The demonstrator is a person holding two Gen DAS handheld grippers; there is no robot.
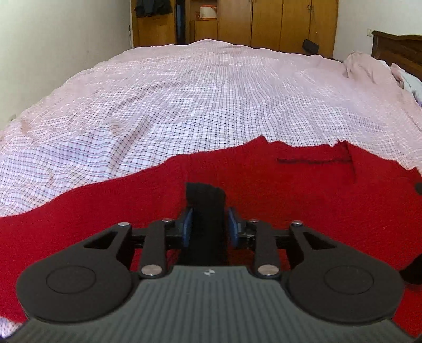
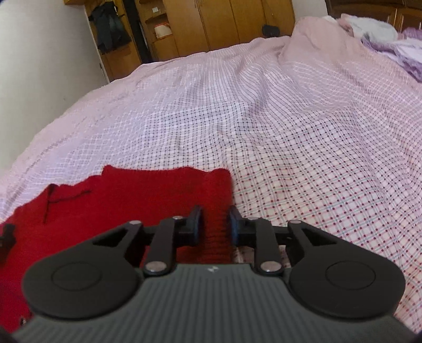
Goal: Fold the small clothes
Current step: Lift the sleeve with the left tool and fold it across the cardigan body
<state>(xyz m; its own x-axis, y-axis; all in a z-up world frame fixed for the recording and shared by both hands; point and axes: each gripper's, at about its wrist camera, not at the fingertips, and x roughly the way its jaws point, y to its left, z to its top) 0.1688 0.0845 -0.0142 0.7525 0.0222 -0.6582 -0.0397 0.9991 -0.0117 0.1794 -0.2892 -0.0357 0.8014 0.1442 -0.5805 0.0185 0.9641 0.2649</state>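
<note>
Writing is scarce: the only mark to read is a small pale logo on the ribbed grey housing of each tool, too small to make out. In the left wrist view the left tongs (image 1: 208,224) stand a little apart with a black strip of fabric (image 1: 206,203) between the blue pads (image 1: 187,224); whether the pads press on it cannot be told, and the strip's lower end is hidden behind the housing. Under and around them lies the red knitted garment (image 1: 263,179), spread flat on the near part of the bed, with a dark stitched seam or pocket line toward its far right. Its near edge is cut off by the tool. In the right wrist view the right tongs (image 2: 214,224) straddle the garment's ribbed right edge; the red knit fills the narrow gap, but a firm clamp cannot be told. At the left border of that view a dark piece of the other tool shows, cropped. Beyond the garment stretches the checked pink bedsheet (image 2: 290,132), rumpled in soft folds. Farther right lie bunched pink bedding (image 2: 316,39) and pale lilac cloth (image 2: 406,52), partly out of frame. At the back stand wooden wardrobes (image 1: 266,21), dark clothes hanging at the left (image 2: 109,26), and a white container on a shelf (image 1: 207,12).
</note>
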